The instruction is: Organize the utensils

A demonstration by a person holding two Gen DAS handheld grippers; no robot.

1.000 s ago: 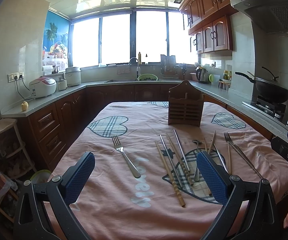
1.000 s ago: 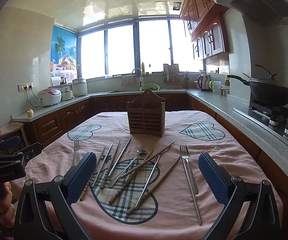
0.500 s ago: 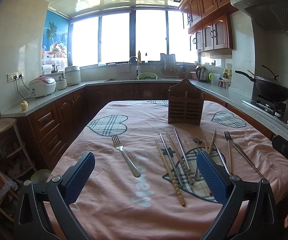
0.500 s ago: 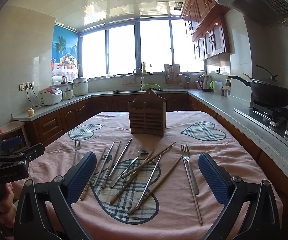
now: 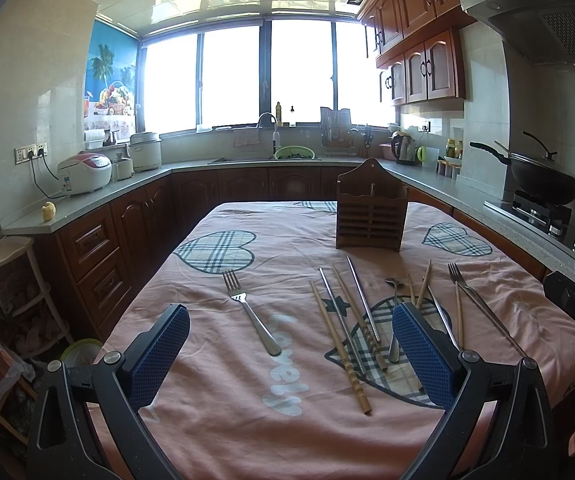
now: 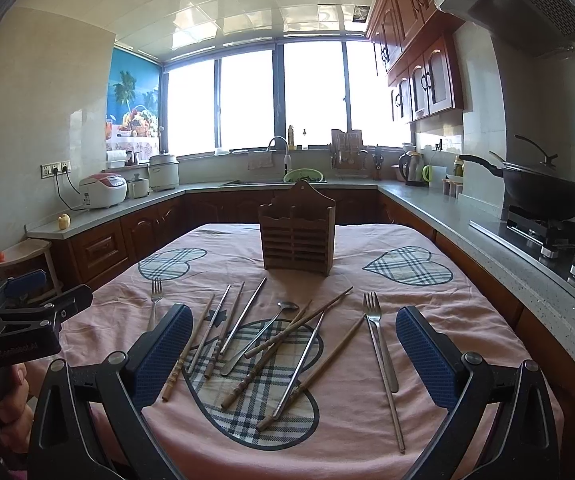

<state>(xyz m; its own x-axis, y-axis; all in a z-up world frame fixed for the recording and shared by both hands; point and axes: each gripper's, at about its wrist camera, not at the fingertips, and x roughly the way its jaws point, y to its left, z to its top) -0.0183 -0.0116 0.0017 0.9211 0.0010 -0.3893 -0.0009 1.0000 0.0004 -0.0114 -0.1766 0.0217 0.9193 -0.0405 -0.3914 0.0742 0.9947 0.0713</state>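
Both tongs, left tongs (image 5: pixel 291 354) and right tongs (image 6: pixel 293 354), are held wide apart w/ nothing gripped, above the near edge of a pink-clothed desk (image 6: pixel 467 320). A wooden utensil holder (image 6: pixel 296 236) is stood upright at the desk's far middle. Chopsticks (image 6: pixel 295 326), a spoon (image 6: pixel 265 334) & two forks (image 6: pixel 379 344) are scattered flat in front of the holder; one fork (image 5: pixel 250 312) is set apart, front-left of it.
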